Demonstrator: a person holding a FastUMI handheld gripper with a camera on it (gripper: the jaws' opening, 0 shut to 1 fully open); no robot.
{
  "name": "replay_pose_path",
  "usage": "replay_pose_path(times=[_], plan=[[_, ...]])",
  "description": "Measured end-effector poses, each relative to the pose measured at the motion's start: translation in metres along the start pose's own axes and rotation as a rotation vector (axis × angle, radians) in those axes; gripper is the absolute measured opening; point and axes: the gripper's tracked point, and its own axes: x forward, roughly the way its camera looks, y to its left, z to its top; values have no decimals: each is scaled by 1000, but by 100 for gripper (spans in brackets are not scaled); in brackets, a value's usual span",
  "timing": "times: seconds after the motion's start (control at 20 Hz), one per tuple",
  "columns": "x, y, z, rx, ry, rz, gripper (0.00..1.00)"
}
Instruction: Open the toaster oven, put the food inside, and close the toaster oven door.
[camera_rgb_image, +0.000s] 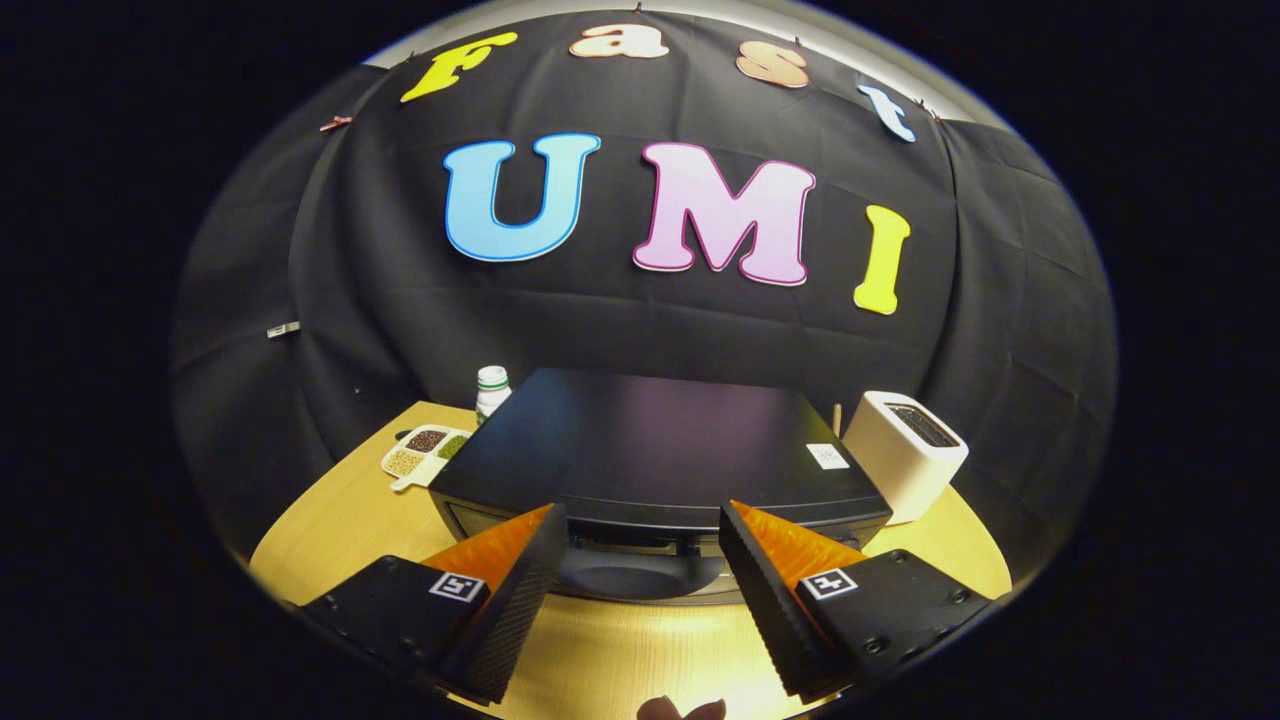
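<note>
The tool (640, 560) hangs wide open above the front of the toaster oven (650, 450), its fingers spread and gripping nothing, with the oven's front top edge and dark handle area between and just ahead of the fingertips. The black oven sits mid-bench (330, 520) with its door shut, a white toaster (905, 455) just beside it at the bench's far right, and a divided tray of grains (425, 452) and a white bottle (491, 390) at the far left edge. A small dark thing (680, 710) pokes up at the bench's near edge, too cut off to identify.

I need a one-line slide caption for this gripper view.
Open gripper poised at the front top edge of the black toaster oven, white toaster beside it.
</note>
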Motion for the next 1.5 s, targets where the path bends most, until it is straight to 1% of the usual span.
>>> replay_pose_path(times=[0.15,0.35,0.5,0.6,0.65,0.75,0.9,1.15,1.5], plan=[[9,1,-12,18,40,-6,98],[16,1,-15,67,59,-10,99],[14,2,-14,50,47,-7,99],[11,0,-19,105,66,-7,99],[9,0,-20,110,63,-14,99],[-1,2,-26,87,67,-20,99],[-18,2,-38,110,86,-24,99],[-39,5,-62,112,130,-13,99],[-62,10,-113,83,237,-9,99]])
